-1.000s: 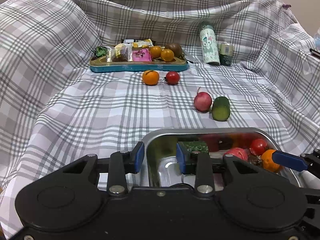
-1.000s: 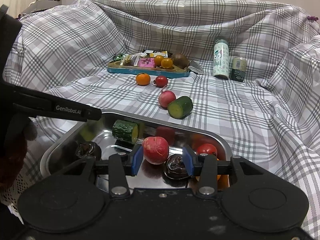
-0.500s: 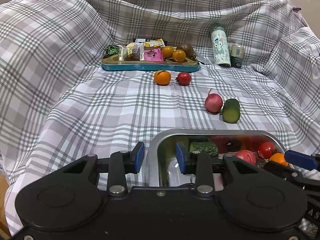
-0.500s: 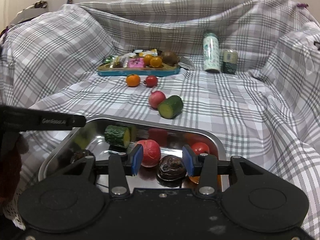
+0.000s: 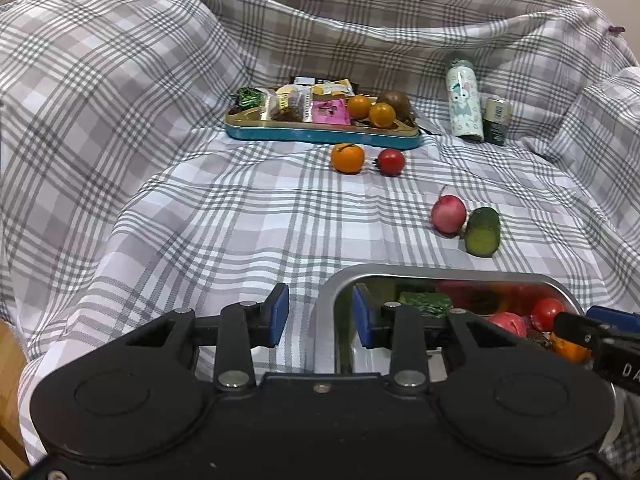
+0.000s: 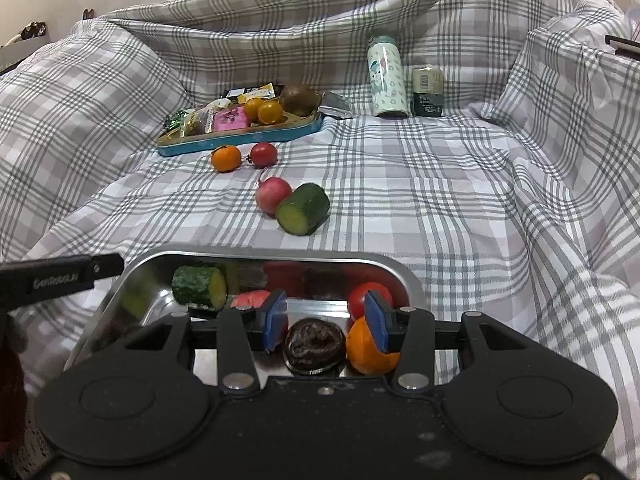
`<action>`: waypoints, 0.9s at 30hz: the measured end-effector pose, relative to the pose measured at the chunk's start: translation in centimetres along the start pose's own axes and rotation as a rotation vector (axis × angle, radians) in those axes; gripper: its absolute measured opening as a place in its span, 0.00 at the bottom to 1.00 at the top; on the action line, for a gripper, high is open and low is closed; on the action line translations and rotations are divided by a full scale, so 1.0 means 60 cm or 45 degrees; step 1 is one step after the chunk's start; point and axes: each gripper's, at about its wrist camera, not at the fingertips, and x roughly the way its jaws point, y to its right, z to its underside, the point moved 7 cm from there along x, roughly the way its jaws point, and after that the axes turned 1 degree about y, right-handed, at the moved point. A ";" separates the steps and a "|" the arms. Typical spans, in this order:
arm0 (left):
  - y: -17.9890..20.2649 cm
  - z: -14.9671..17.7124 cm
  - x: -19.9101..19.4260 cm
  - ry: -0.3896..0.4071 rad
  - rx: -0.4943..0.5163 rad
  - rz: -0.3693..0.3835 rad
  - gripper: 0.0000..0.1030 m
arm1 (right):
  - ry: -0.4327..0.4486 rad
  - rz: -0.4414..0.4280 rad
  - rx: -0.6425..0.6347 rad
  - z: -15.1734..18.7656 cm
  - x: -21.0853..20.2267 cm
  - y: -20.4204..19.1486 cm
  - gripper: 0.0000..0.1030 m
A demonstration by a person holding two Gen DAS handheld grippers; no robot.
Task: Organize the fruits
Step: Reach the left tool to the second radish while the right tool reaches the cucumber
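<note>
Plaid cloth (image 5: 200, 220) covers everything. My left gripper (image 5: 316, 314) gapes empty astride the steel tray's (image 5: 340, 280) corner; my right gripper (image 6: 326, 320) gapes empty over fruit inside. A radish (image 6: 273, 194) and cucumber (image 6: 302, 209) lie touching beyond the tray's far edge.

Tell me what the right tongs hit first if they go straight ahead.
Probably the dark wrinkled fruit lying in the steel tray, right between the open right tongs; the orange sits just beside the right finger. Depth is uncertain.

hidden: steel tray (image 6: 256, 254) near rim behind gripper body | blurred: snack packets (image 5: 304, 100), labels probably unreadable
</note>
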 end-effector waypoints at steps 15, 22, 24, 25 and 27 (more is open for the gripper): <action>0.014 -0.005 0.006 0.001 0.090 -0.058 0.42 | 0.036 -0.041 -0.024 -0.086 0.082 0.001 0.44; 0.017 -0.040 0.024 -0.049 0.052 -0.029 0.42 | 0.040 -0.066 -0.054 -0.110 0.112 -0.007 0.44; 0.022 -0.056 0.034 -0.059 0.043 -0.008 0.42 | 0.064 -0.053 -0.056 -0.119 0.116 -0.003 0.44; 0.026 -0.064 0.038 -0.066 0.039 0.009 0.42 | 0.073 -0.046 -0.050 -0.123 0.117 0.000 0.44; 0.037 -0.079 0.048 -0.079 0.040 0.044 0.42 | 0.086 -0.032 -0.019 -0.128 0.121 0.011 0.44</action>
